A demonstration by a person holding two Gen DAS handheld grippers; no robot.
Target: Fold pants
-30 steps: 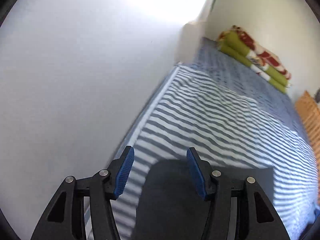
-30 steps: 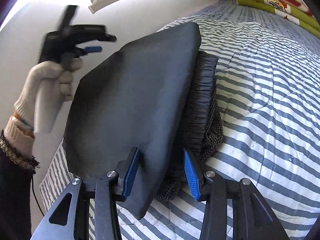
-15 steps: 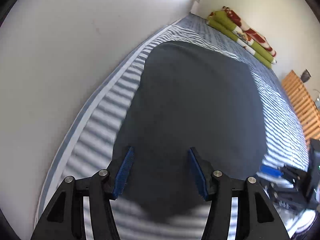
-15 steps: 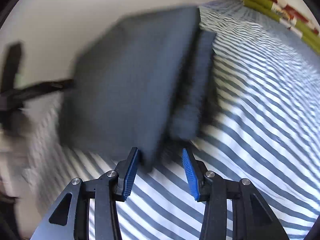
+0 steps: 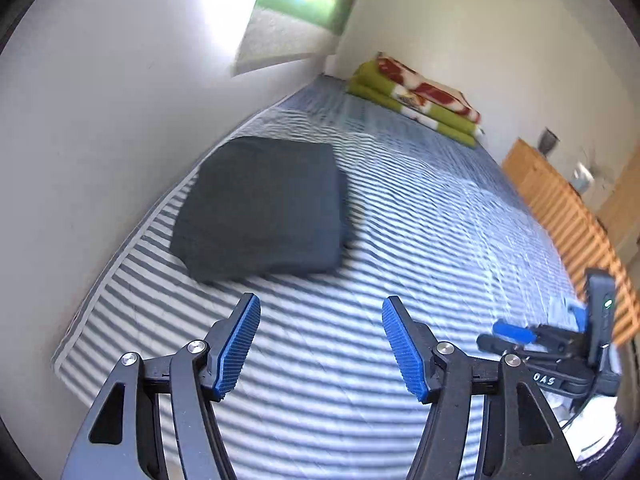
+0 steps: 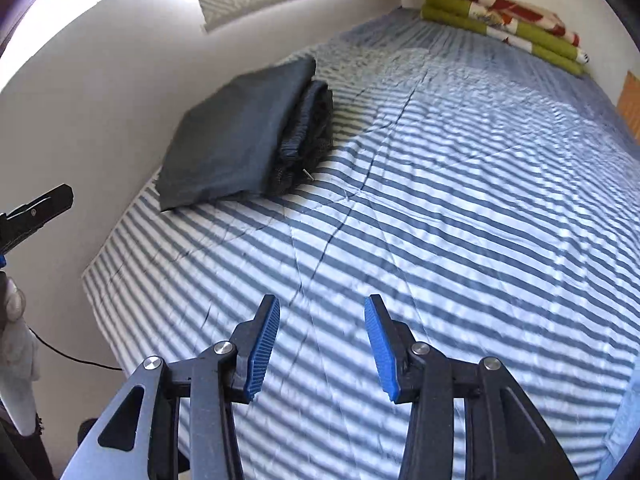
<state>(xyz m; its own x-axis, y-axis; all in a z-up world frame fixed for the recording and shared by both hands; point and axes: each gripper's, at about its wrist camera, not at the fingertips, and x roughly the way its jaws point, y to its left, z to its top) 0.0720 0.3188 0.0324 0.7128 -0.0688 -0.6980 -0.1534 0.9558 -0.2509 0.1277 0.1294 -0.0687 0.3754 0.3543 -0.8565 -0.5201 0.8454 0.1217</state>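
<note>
The dark grey pants [image 5: 264, 206] lie folded into a compact stack on the striped bed [image 5: 420, 240], near the wall on the left. In the right wrist view the pants [image 6: 240, 136] show their gathered waistband along the right edge of the stack. My left gripper [image 5: 320, 344] is open, well back from the pants and above the bedspread, holding nothing. My right gripper [image 6: 320, 344] is also open and empty, hovering over bare striped bedspread [image 6: 460, 200]. The right gripper [image 5: 520, 336] shows at the lower right of the left wrist view.
A folded green and red blanket [image 5: 420, 100] lies at the far end of the bed. A white wall [image 5: 100, 140] runs along the left side. A wooden slatted frame [image 5: 568, 220] borders the right. A gloved hand [image 6: 16, 340] holds the other gripper at left.
Both grippers have pulled back from the pants, which now lie farther away on the bed. One second ago the right gripper's fingers were right at the stack's edge.
</note>
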